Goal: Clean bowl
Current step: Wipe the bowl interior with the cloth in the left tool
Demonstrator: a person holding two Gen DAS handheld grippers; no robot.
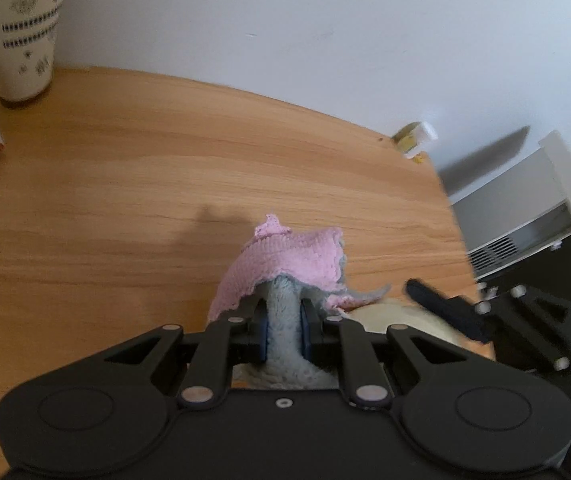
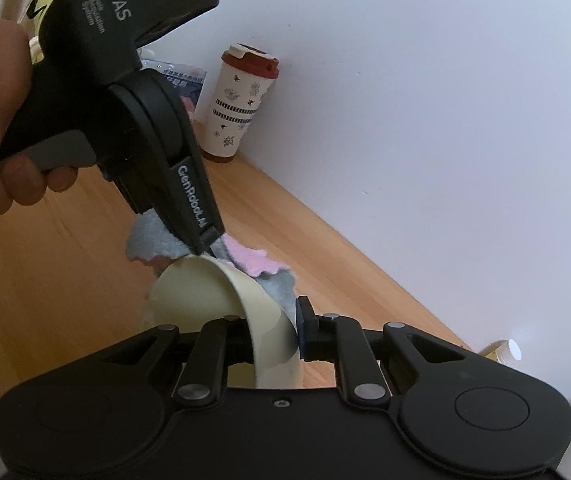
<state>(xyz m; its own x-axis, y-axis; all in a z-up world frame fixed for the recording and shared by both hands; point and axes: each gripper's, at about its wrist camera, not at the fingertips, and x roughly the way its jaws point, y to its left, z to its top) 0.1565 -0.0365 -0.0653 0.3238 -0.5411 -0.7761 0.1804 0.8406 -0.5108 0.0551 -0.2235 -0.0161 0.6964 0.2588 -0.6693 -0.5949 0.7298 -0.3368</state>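
At the left of the right wrist view my hand (image 2: pixel 1 120) grips the black handle of my left claw (image 2: pixel 209 246), which slants down to the middle of the frame, clamped tight on a grey-and-pink cloth (image 2: pixel 245 260) pressed against the far rim of the cream bowl (image 2: pixel 201 292). Just right of centre and low in that frame, my right claw (image 2: pixel 273 340) pinches the bowl's near wall between its pads, nearly closed. A patterned cup (image 2: pixel 237 108) with a red lid stands behind on the wooden worktop (image 2: pixel 325 264) against the wall.
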